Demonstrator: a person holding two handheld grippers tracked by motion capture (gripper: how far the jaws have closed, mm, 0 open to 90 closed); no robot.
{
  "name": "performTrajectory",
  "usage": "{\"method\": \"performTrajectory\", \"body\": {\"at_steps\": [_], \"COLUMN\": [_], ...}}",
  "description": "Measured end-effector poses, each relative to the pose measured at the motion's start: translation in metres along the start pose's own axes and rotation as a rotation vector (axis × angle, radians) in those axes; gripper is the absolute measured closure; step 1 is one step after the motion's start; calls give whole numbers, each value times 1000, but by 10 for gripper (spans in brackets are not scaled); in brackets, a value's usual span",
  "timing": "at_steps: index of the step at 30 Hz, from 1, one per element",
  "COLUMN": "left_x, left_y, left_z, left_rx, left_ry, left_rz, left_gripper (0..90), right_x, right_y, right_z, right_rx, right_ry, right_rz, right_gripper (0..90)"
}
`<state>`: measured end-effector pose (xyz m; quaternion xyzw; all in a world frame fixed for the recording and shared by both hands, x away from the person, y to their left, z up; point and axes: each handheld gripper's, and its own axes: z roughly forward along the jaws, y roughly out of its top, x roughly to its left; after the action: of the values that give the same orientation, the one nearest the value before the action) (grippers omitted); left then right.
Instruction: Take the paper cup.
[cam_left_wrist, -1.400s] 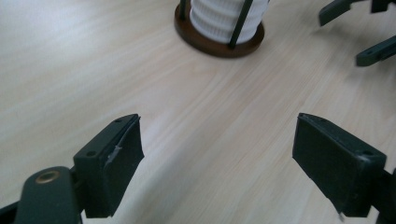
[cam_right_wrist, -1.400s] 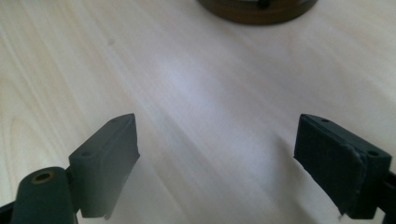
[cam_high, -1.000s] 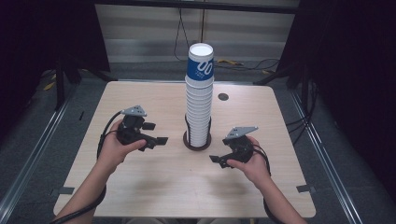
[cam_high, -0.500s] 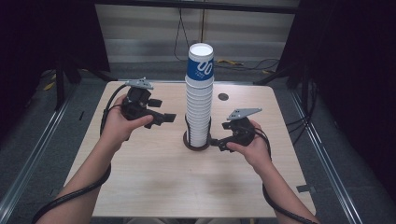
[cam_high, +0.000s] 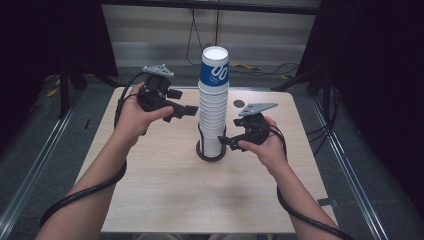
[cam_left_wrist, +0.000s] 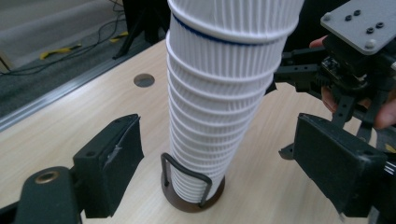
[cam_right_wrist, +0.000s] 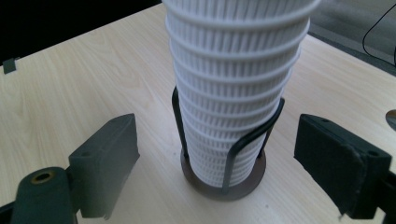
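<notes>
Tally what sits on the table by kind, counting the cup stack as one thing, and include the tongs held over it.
Stack of paper cups: 1
Wire cup holder: 1
Tongs: 2, the left tongs and the right tongs, both open on either side of the stack
Total: 4

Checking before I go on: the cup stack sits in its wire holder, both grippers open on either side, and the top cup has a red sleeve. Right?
Not quite. The top cup has a blue sleeve, not red, as the high view shows. The rest holds: the cup stack sits in its wire holder, with the left gripper and right gripper open on either side.
</notes>
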<state>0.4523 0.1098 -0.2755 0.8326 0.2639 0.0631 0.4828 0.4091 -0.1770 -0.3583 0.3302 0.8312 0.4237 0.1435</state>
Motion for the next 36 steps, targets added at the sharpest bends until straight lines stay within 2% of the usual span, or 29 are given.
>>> {"method": "performTrajectory", "body": {"at_steps": [6, 9, 13, 22, 28, 30, 36], "left_x": [2, 2, 2, 0, -4, -4, -6], "left_y": [13, 18, 23, 40, 48, 49, 54], "left_z": [0, 2, 6, 17, 24, 26, 30], "left_rx": [-18, -16, -44, -15, -20, -26, -31], "left_ry": [-18, -11, -21, -13, -14, -15, -23], "left_rz": [6, 14, 20, 37, 51, 41, 47], "left_gripper": [157, 157, 157, 157, 157, 157, 158], "right_x": [0, 0, -2, -2, -2, -2, -1], "right_y": [16, 21, 25, 32, 37, 39, 46], "right_z": [-1, -1, -2, -4, -6, -7, -9], "right_rx": [-31, -42, -47, -57, -59, -66, -72], "right_ry": [8, 2, -4, 3, -5, -3, -4], "right_rz": [7, 19, 27, 26, 15, 20, 8], "right_gripper": [127, 126, 125, 126, 125, 126, 125]}}
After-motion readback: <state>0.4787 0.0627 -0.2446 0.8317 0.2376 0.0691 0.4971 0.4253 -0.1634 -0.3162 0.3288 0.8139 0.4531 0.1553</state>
